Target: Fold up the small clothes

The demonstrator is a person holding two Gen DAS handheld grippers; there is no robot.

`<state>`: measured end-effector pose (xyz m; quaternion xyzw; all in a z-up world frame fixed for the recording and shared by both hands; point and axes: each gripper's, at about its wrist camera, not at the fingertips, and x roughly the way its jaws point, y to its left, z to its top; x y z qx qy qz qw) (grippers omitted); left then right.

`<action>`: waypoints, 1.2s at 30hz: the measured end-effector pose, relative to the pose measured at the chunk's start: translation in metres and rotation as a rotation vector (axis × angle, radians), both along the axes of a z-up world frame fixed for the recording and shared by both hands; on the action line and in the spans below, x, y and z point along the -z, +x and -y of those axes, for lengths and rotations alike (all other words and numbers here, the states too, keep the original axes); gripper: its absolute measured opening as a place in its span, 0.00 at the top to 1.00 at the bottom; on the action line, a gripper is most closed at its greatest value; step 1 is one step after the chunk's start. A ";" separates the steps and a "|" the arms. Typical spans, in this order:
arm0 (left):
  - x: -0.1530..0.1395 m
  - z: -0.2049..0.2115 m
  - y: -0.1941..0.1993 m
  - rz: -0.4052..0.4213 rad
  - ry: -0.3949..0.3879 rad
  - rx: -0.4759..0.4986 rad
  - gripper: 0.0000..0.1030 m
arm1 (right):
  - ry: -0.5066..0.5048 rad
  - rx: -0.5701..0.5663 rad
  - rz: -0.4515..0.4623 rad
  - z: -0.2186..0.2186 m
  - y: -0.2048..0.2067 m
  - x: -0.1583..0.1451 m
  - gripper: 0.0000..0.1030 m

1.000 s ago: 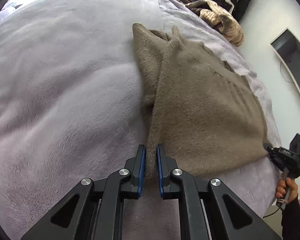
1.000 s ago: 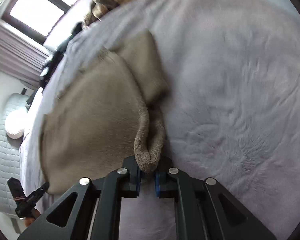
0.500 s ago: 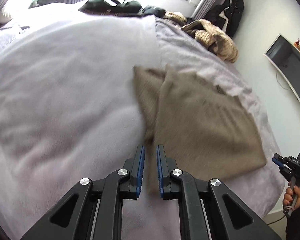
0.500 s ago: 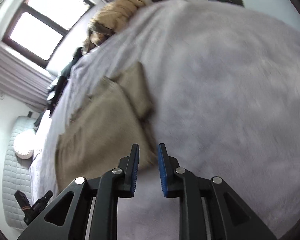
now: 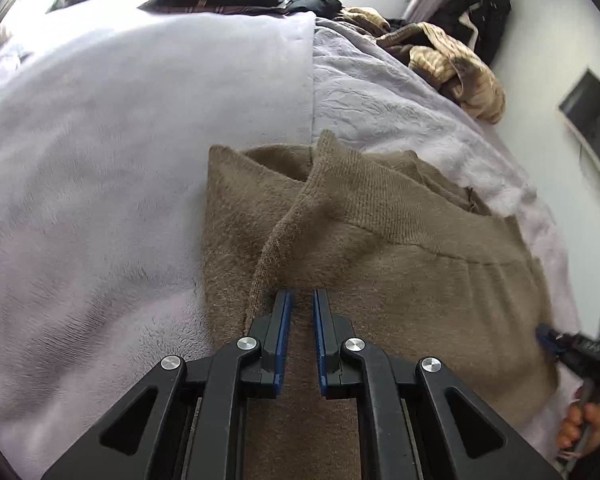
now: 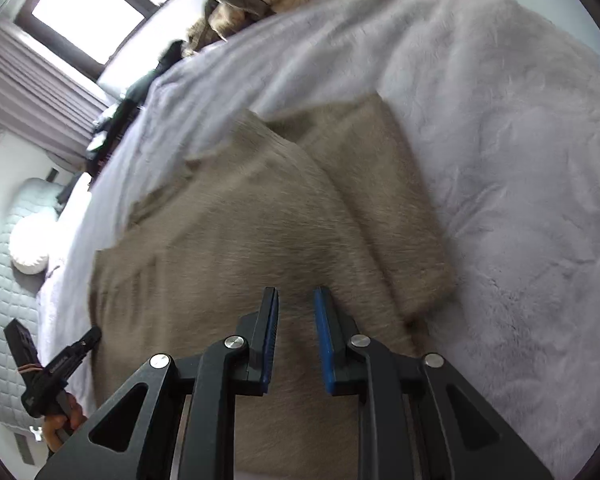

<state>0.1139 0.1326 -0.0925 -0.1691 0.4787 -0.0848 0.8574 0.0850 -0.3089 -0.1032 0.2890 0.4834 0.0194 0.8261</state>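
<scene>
Released since before, brown garment (image 5: 400, 280) lies flat under both empty, narrow-jawed grippers, right's closing; striped clothes (image 5: 456, 68) beyond.

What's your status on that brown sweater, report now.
Left gripper shut, empty. Right gripper closing, nothing between its jaws. Brown sweater part-folded on the bed, both grippers above it. Nothing in the way.
</scene>
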 end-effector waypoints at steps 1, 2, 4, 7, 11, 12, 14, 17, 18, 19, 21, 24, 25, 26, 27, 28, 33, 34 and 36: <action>0.000 -0.002 0.000 0.000 -0.011 0.001 0.87 | 0.014 0.003 0.003 0.004 0.000 0.004 0.85; -0.001 -0.003 -0.001 -0.002 -0.016 0.004 0.87 | 0.028 0.005 0.009 0.006 -0.001 0.005 0.85; -0.003 -0.004 -0.003 -0.006 -0.015 0.014 0.87 | 0.039 0.004 0.012 0.007 -0.002 0.006 0.85; -0.005 -0.003 -0.007 -0.011 -0.015 0.015 0.87 | 0.028 -0.005 0.014 0.005 -0.006 0.001 0.81; -0.010 0.000 -0.017 -0.008 0.012 0.024 0.87 | -0.009 -0.027 0.022 -0.004 -0.019 -0.011 0.73; -0.011 0.002 -0.020 -0.005 0.028 0.029 0.87 | -0.013 -0.030 0.021 -0.006 -0.023 -0.014 0.69; -0.013 0.005 -0.028 -0.001 0.051 0.037 0.87 | -0.015 -0.027 0.017 -0.008 -0.031 -0.020 0.58; -0.017 0.009 -0.038 -0.001 0.060 0.042 0.87 | -0.014 -0.026 0.026 -0.011 -0.040 -0.027 0.55; -0.018 0.009 -0.041 -0.001 0.061 0.041 0.87 | -0.008 -0.030 0.029 -0.013 -0.044 -0.029 0.55; -0.020 0.009 -0.046 0.001 0.061 0.037 0.87 | -0.004 -0.036 0.030 -0.015 -0.047 -0.030 0.54; -0.023 0.008 -0.052 0.006 0.062 0.032 0.87 | -0.004 -0.054 0.030 -0.022 -0.054 -0.034 0.52; -0.028 0.006 -0.061 0.011 0.063 0.027 0.87 | 0.003 -0.075 0.036 -0.032 -0.063 -0.038 0.52; -0.030 0.006 -0.065 0.013 0.064 0.027 0.87 | 0.009 -0.079 0.037 -0.036 -0.067 -0.038 0.52; -0.031 0.006 -0.069 0.016 0.067 0.027 0.87 | 0.015 -0.082 0.038 -0.039 -0.069 -0.038 0.52; -0.032 0.006 -0.071 0.018 0.069 0.027 0.87 | 0.022 -0.086 0.036 -0.043 -0.072 -0.038 0.52; -0.034 0.005 -0.076 0.021 0.072 0.029 0.87 | 0.027 -0.092 0.034 -0.047 -0.074 -0.037 0.52; -0.035 0.004 -0.087 0.021 0.085 0.031 0.87 | 0.041 -0.131 0.022 -0.070 -0.082 -0.035 0.52; -0.035 0.003 -0.089 0.019 0.083 0.030 0.87 | 0.046 -0.136 0.021 -0.073 -0.083 -0.034 0.52; -0.034 0.002 -0.092 0.014 0.078 0.032 0.87 | 0.060 -0.149 0.015 -0.082 -0.086 -0.032 0.52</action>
